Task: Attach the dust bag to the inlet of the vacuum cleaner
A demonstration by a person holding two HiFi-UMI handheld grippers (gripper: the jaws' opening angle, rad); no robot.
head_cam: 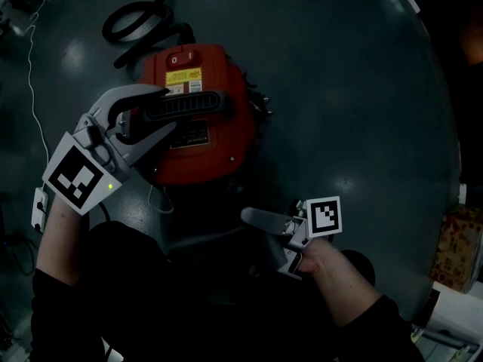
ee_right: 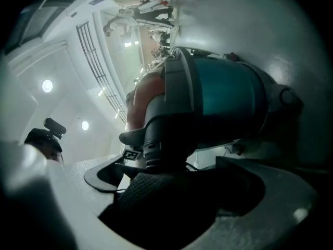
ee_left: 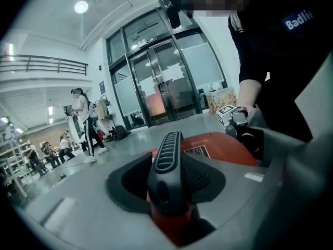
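The red vacuum cleaner (head_cam: 200,138) stands on the dark floor with a black carry handle (head_cam: 189,104) across its top. My left gripper (head_cam: 166,109) reaches in from the left, and its pads press both sides of that handle (ee_left: 167,163). My right gripper (head_cam: 249,217) lies level at the vacuum's near side, pointing left. Rolled onto its side, its view shows the teal drum (ee_right: 229,103) and a black round inlet (ee_right: 166,134) just beyond its jaws. The space between those jaws is too dark to read. No dust bag shows in any view.
A black hose (head_cam: 136,17) curls on the floor behind the vacuum. A white cable (head_cam: 32,59) runs along the far left. A printed box (head_cam: 459,247) stands at the right edge. Glass doors (ee_left: 166,82) and several people fill the hall beyond.
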